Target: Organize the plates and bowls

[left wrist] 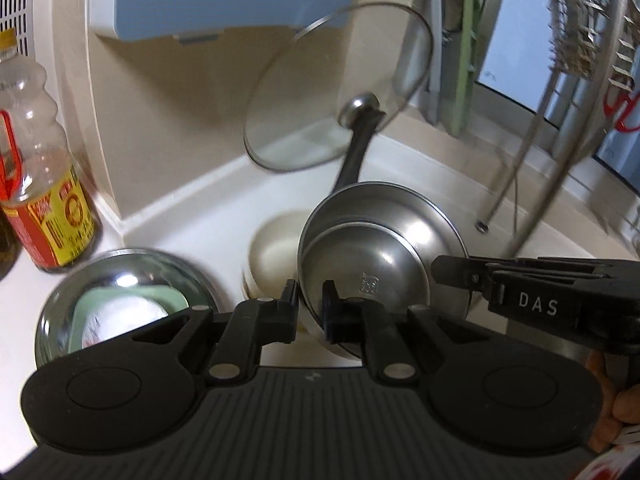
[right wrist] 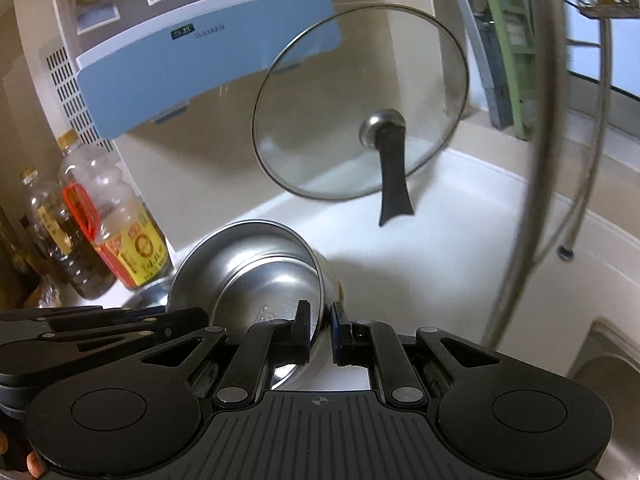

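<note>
Steel bowl (left wrist: 384,256), tilted on edge with its underside showing, hangs between two grippers above the white desk (left wrist: 192,216). The left gripper (left wrist: 311,292) has its jaws clenched on the bowl's rim at one side; the right gripper (right wrist: 321,316) has its jaws clenched on the rim at the other side, so both grasp the same bowl. Just behind the bowl in the left wrist view sits a cream bowl (left wrist: 276,252). To the left, a second steel bowl (left wrist: 124,304) rests on the desk with a pale green and white thing inside. A glass lid (right wrist: 360,120) with a black handle leans against the beige wall. Oil bottles (right wrist: 116,224) stand at the left, under a blue appliance (right wrist: 208,60).
</note>
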Tool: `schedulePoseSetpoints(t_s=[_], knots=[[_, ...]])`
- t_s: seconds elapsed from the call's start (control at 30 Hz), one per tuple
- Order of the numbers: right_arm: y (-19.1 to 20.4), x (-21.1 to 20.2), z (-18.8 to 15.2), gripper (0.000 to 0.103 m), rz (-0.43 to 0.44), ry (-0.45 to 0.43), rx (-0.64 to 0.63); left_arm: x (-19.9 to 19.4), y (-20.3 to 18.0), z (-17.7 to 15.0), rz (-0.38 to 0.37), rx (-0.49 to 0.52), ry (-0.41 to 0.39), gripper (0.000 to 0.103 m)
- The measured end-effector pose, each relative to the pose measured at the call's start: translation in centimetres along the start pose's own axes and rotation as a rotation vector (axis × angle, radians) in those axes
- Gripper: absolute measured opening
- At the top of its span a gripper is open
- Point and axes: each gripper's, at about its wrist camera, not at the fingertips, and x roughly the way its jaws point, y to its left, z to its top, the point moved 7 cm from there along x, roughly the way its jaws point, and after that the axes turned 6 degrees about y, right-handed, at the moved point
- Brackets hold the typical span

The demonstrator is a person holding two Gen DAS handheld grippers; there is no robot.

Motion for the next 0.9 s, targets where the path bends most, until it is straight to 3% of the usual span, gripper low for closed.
schedulePoseSetpoints(t_s=[0.3, 0.9], knots=[[0.1, 3.6, 2.6, 0.010, 0.005, 0.013, 0.016, 2.3, 1.8, 2.2, 0.020, -0.013, 0.013, 0.010], [-0.4, 7.0, 2.4, 0.010, -0.011, 0.074, 0.039, 5.3, 3.3, 1.9, 0.013, -0.025, 0.084, 0.010]])
